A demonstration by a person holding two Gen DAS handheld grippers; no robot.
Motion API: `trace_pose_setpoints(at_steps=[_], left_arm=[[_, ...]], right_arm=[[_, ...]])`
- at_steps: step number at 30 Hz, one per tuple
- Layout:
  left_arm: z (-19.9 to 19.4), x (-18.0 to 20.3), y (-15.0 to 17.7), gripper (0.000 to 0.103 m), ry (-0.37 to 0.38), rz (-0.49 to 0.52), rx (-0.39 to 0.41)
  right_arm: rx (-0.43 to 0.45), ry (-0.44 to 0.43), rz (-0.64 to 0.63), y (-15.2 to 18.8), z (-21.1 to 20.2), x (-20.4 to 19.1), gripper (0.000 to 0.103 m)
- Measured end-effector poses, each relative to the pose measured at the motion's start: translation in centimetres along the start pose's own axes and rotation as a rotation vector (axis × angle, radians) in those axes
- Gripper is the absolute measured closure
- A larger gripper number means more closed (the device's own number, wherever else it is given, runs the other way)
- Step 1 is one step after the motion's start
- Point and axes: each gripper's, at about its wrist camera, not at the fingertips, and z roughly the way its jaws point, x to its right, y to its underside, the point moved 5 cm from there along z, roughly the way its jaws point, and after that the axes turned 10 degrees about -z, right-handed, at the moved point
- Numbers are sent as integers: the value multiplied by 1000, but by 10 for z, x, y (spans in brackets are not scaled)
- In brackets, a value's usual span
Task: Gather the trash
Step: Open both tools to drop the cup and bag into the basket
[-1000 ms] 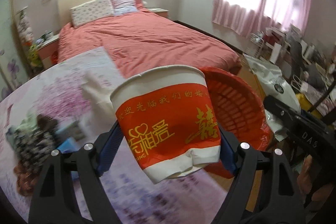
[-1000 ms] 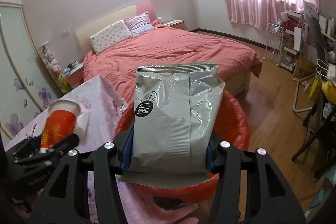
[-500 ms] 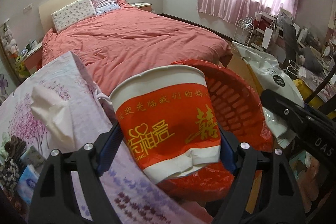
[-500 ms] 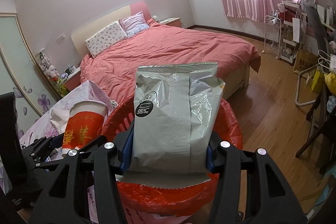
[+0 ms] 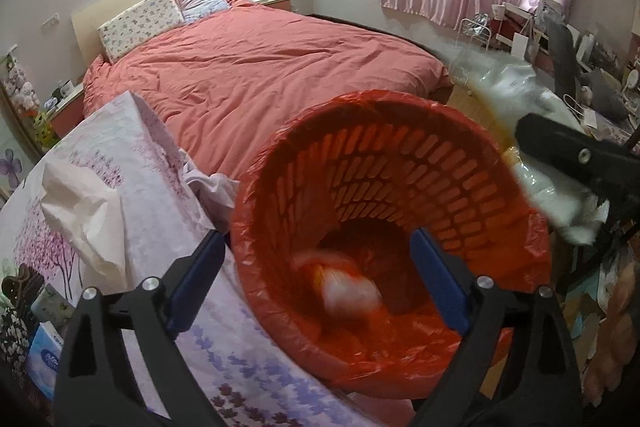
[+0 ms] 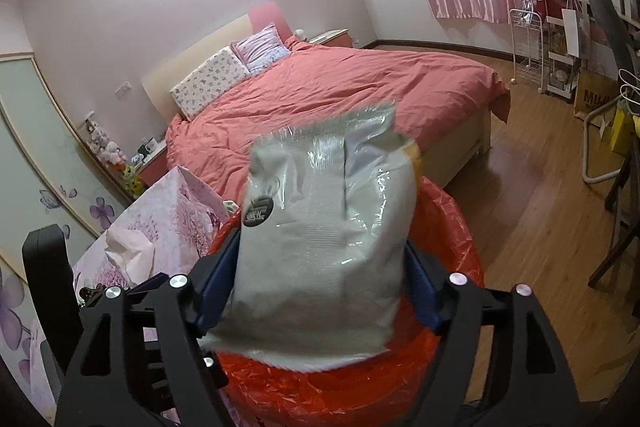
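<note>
The red lined trash basket (image 5: 400,147) stands beside the table. My left gripper (image 5: 316,279) is open and empty over its mouth. The red and white paper cup (image 5: 344,291) is a blur inside the basket. My right gripper (image 6: 324,283) is spread wide, with the silver snack bag (image 6: 328,227) between its fingers, tilted and blurred, over the basket (image 6: 452,227). The bag (image 5: 516,87) and right gripper also show at the right of the left wrist view. A crumpled white tissue (image 5: 80,211) lies on the table.
The table has a floral cloth (image 5: 120,131), with a tissue pack (image 5: 44,351) at its left edge. A pink bed (image 5: 260,67) lies behind. Shelves and clutter (image 6: 568,39) stand at the right on wooden floor (image 6: 540,195).
My left gripper opened and the cup dropped into the basket. The right gripper's fingers spread and the silver bag tilted and blurred above the basket.
</note>
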Motion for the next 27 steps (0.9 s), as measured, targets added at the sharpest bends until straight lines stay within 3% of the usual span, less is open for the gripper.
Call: trace_pose_setpoints(at_steps=[3, 14, 27], left_arm=[[-1, -14, 2, 12, -25, -27, -7], [-42, -59, 0, 12, -74, -106, 41], [-116, -137, 19, 11, -159, -200, 112]], right_arm=[[-1, 10, -2, -2, 1, 1, 21], [1, 32, -63, -3, -10, -20, 21], [-11, -11, -171, 8, -25, -92, 21]])
